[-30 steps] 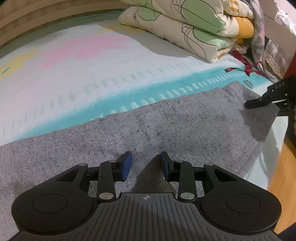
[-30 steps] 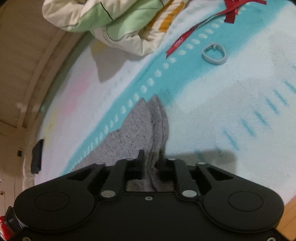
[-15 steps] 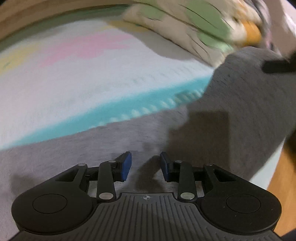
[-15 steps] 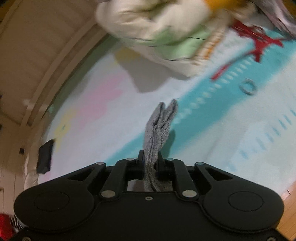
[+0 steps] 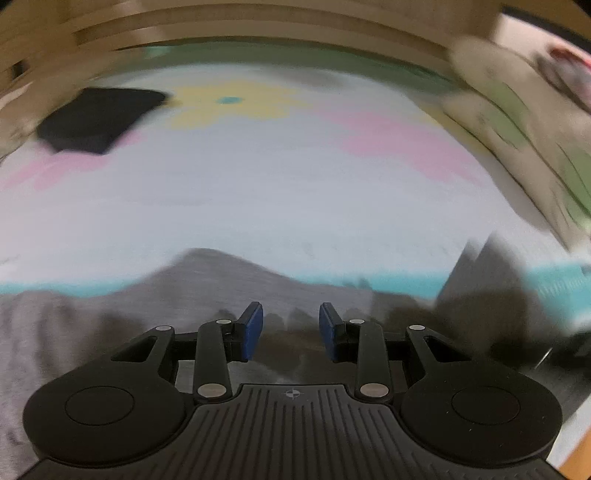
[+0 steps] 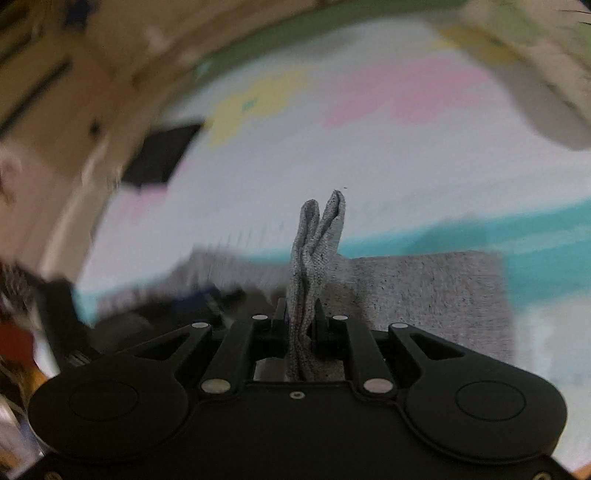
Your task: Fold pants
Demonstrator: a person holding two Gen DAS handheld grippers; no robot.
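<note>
The grey pants [image 5: 110, 321] lie on a bed with a white, pink, yellow and teal blanket [image 5: 280, 177]. My left gripper [image 5: 291, 332] is open with blue pads, low over the grey cloth, holding nothing. My right gripper [image 6: 300, 325] is shut on a bunched edge of the pants [image 6: 317, 236], which sticks up between its fingers. More of the pants [image 6: 424, 288] lie flat beyond it. In the left wrist view a lifted part of the cloth [image 5: 487, 284] rises at the right. Both views are blurred by motion.
A dark flat object [image 5: 96, 120] lies on the blanket at the far left, also in the right wrist view [image 6: 162, 157]. A folded floral quilt [image 5: 517, 122] is piled at the right. A wooden headboard [image 5: 258, 29] runs along the back.
My right gripper has lifted the pants' end and carried it left over the lying cloth. My left gripper's view has swung towards the head of the bed; it stays open.
</note>
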